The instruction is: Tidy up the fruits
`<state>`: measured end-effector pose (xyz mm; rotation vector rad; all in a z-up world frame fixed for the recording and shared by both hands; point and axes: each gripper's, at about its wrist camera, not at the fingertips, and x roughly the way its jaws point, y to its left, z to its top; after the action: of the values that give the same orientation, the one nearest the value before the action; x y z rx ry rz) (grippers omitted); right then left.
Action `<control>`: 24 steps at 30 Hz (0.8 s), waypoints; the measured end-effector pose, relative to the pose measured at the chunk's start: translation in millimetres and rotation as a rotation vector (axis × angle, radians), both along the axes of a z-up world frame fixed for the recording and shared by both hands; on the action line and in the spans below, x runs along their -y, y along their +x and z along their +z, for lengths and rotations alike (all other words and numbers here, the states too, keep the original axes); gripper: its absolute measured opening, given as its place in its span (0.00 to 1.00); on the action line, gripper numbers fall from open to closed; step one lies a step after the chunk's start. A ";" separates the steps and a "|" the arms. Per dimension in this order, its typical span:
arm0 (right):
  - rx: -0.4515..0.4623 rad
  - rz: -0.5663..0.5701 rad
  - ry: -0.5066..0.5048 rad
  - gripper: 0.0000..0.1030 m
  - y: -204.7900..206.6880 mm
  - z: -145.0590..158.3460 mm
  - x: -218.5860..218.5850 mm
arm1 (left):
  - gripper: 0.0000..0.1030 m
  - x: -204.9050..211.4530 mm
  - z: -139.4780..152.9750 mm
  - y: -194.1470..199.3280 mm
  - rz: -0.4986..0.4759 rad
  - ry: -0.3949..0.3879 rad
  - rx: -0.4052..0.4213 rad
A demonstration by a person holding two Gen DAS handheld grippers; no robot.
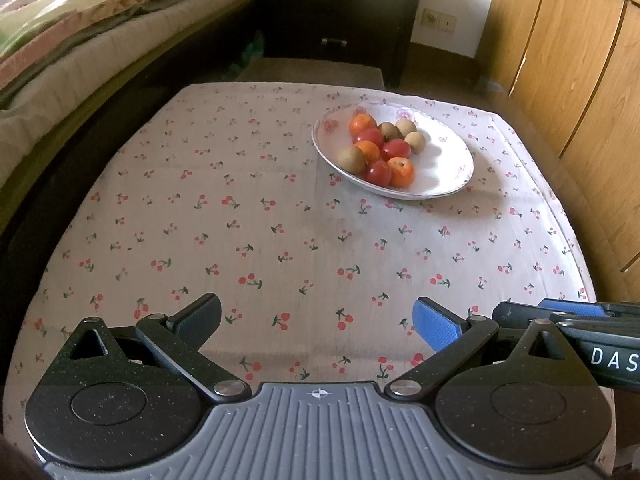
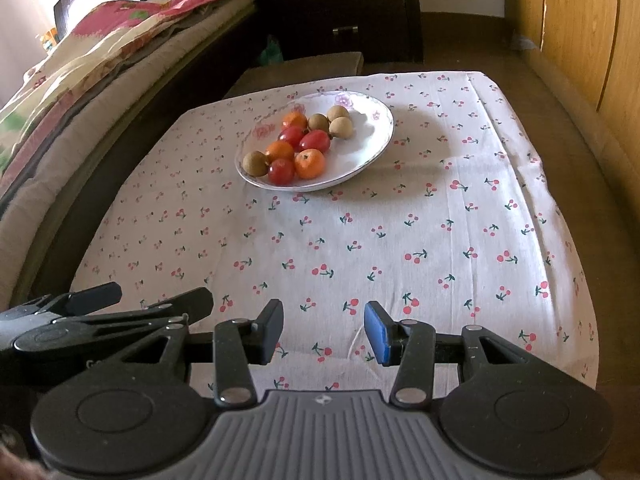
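Both claws hang low over the near edge of the table (image 1: 280,220), side by side. The left claw (image 1: 318,322) stands wide open with nothing between its pads; the right claw (image 2: 324,330) is open too, though less far, and also holds nothing.

All the fruit lies well ahead of both claws, heaped on the left half of a white plate (image 1: 448,184) near the far side of the table. From the left claw the plate sits ahead and to the right; from the right claw it sits ahead and a little to the left. On it are small oranges (image 1: 401,172), red tomatoes (image 1: 395,149) and brown round fruits (image 1: 352,160), probably longans, though they are too small to be sure. They lie mixed and touching, not grouped by kind; no fruit is on the cloth (image 2: 440,220).

This fits either loose fruit already gathered onto the plate, or a pile that awaits sorting by kind.

Risks, if a claw goes in: the fruits are round, smooth and packed tight, so a pad pushed between them could roll a neighbour off the shallow rim and across the cloth. The tomatoes are soft and could split under a hard squeeze. The plate rests on loose cloth and may slide if nudged. The two claws are very close and could knock together.
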<state>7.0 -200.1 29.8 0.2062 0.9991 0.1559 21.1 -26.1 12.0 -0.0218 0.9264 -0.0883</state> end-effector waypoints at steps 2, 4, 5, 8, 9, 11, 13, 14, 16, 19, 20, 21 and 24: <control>-0.003 0.002 0.001 0.44 0.1 -0.3 0.3 | 0.99 -0.2 0.0 -0.3 -0.001 -0.003 -0.003; -0.004 0.004 0.000 0.44 -0.1 -0.4 -0.3 | 0.99 -0.8 -0.4 -0.4 -0.002 -0.006 -0.007; -0.005 0.005 -0.002 0.44 0.5 -1.0 -0.7 | 0.99 -1.1 -0.7 -0.5 -0.001 -0.007 -0.009; -0.009 0.006 -0.004 0.44 0.3 -2.0 -1.6 | 0.99 -1.3 -1.6 -1.3 0.003 -0.005 -0.013; -0.010 0.007 -0.004 0.44 0.0 -2.1 -1.8 | 0.99 -1.4 -1.8 -1.6 0.003 -0.005 -0.014; -0.010 0.007 -0.003 0.44 -0.1 -2.1 -2.0 | 0.99 -1.8 -1.9 -1.8 0.002 -0.005 -0.015; -0.011 0.007 -0.004 0.44 -0.8 -2.6 -2.3 | 0.99 -2.1 -2.3 -2.4 0.002 -0.006 -0.017; -0.012 0.007 -0.005 0.44 -1.2 -2.8 -2.7 | 0.99 -2.2 -2.5 -2.7 0.002 -0.007 -0.018; -0.012 0.007 -0.006 0.44 -1.8 -2.7 -3.2 | 0.99 -2.2 -2.6 -2.9 0.001 -0.007 -0.019; -0.012 0.007 -0.006 0.44 -1.9 -2.5 -3.3 | 0.99 -2.9 -2.7 -3.7 -0.001 -0.009 -0.017; -0.012 0.007 -0.006 0.44 -1.9 -2.5 -3.3 | 0.99 -3.2 -2.8 -4.1 -0.002 -0.010 -0.017; -0.012 0.007 -0.006 0.44 -2.0 -2.5 -3.4 | 0.99 -3.5 -3.1 -4.6 -0.002 -0.012 -0.017; -0.012 0.007 -0.006 0.44 -2.1 -2.4 -3.3 | 0.99 -3.8 -2.9 -5.0 -0.003 -0.013 -0.018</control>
<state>5.0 -196.8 27.4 0.1986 1.0118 0.1585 16.1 -22.4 9.1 -0.0333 0.9436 -0.0971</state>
